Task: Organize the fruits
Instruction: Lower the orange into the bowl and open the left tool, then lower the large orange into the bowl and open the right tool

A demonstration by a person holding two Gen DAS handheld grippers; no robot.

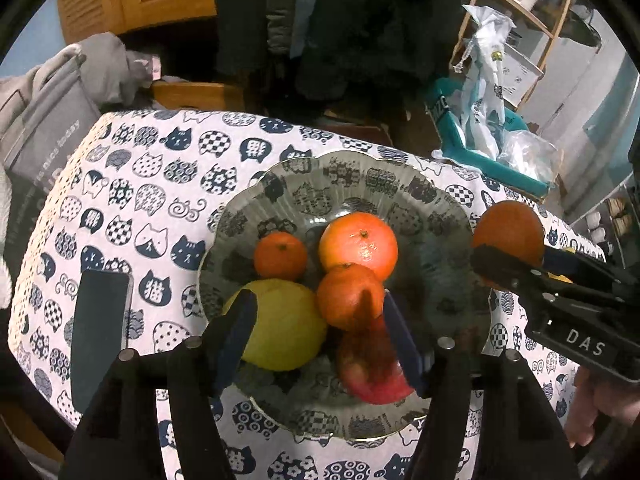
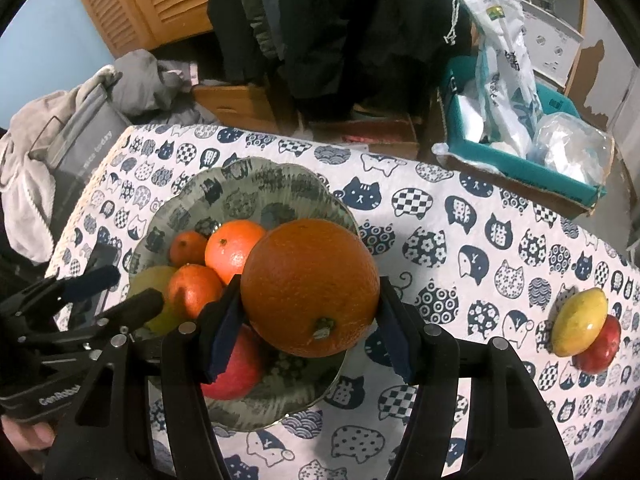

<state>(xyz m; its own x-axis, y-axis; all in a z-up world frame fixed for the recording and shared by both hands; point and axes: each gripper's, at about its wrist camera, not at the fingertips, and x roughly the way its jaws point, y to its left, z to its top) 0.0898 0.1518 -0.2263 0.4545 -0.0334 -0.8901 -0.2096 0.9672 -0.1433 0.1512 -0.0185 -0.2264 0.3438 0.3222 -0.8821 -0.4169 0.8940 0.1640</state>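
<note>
The large round orange (image 2: 310, 288) sits pinched between the blue pads of the right gripper (image 2: 310, 312), stem end toward the camera, held above the near right part of the scalloped grey-green ceramic plate with cat prints (image 2: 280, 180). On that plate lie a small mandarin (image 1: 280, 255), a bigger glossy orange (image 1: 359, 245), a second mandarin (image 1: 348, 296), a yellow-green citrus fruit (image 1: 286, 326) and a red apple (image 1: 374, 372), all crowded together and touching toward the near side (the far half of the plate is bare). The left gripper (image 1: 320, 336) hovers over these with its jaws spread; nothing is pressed between its pads, though the apple and the nearer mandarin show in the gap. The plate rests on a white tablecloth printed with navy cat faces (image 2: 480, 232). Well to the right on the cloth a yellow mango (image 2: 578, 320) leans against another red apple (image 2: 598, 348). A dark phone (image 1: 102, 332) lies left of the plate. Beyond the table, a teal box (image 2: 520, 168) holds plastic bags.
</note>
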